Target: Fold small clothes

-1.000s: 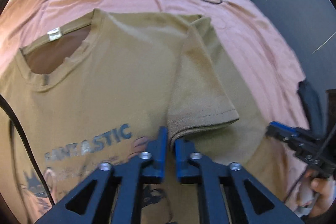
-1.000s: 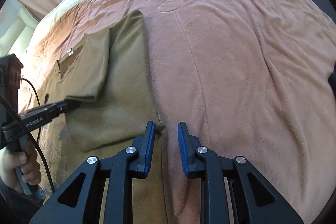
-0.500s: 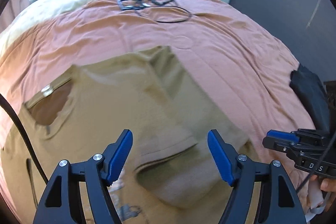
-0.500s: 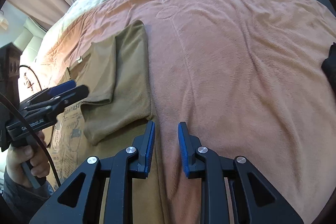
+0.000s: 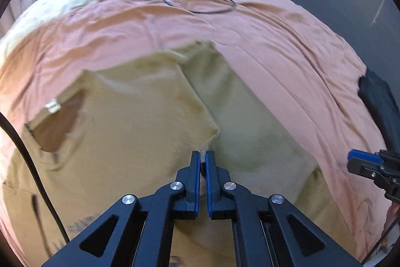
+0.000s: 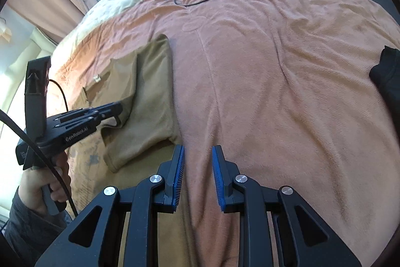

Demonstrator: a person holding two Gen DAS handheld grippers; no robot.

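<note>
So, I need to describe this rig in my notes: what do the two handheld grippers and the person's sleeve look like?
Both the left gripper and right gripper are black linkage frames with silver rivets and blue ribbed pads. The left one's pistol-grip body carries white "GenRobot.AI" lettering and a black cable. The sleeve is dark grey.

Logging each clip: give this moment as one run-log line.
stage: sleeve fold | left gripper: shut on sleeve hem | right gripper: part open, empty, at tan T-shirt edge | surface: orange blanket

Black left gripper (image 5: 203, 159) – blue-lined jaws, silver screws, black cable, white lettering, dark grey sleeve (image 6: 23, 224)
</note>
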